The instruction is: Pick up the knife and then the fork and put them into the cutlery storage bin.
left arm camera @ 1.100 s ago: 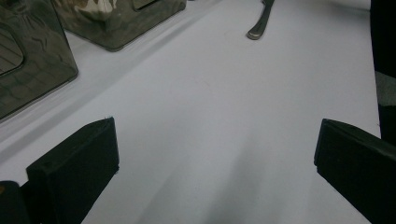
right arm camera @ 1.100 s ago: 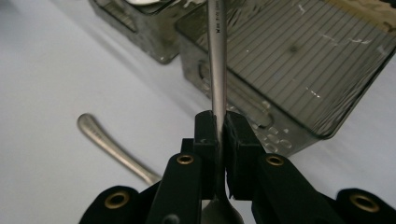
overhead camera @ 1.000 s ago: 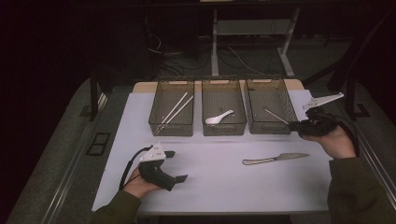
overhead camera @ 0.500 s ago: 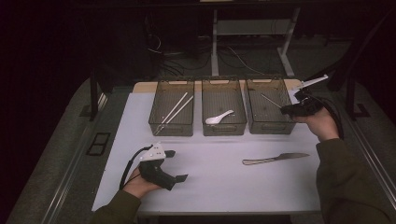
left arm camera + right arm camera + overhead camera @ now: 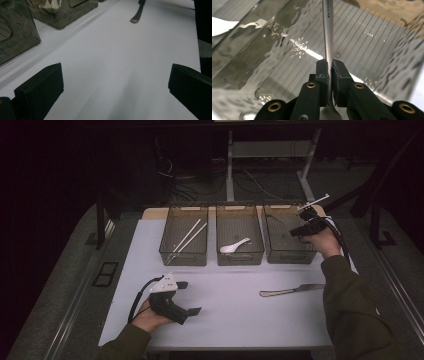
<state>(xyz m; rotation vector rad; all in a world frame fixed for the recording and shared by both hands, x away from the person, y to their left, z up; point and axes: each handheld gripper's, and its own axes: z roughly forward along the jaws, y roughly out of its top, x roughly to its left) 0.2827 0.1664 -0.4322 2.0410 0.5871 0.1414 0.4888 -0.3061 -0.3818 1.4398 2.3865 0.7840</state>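
The left tool [image 5: 187, 298] rests on the white surface [image 5: 235, 315], jaws spread wide and empty. Three clear bins hold chopsticks [image 5: 186, 239], a white spoon [image 5: 234, 246], and the right tool [image 5: 328, 68], pinching a metal utensil handle [image 5: 328, 30]. A knife [image 5: 292, 290] lies just before the right bin [image 5: 285, 254]

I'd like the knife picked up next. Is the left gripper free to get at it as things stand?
Probably yes. The left gripper is open and holds nothing, and only bare white table lies between it and the knife, which lies flat and apart from the bins. The right gripper is busy clamping a metal utensil.
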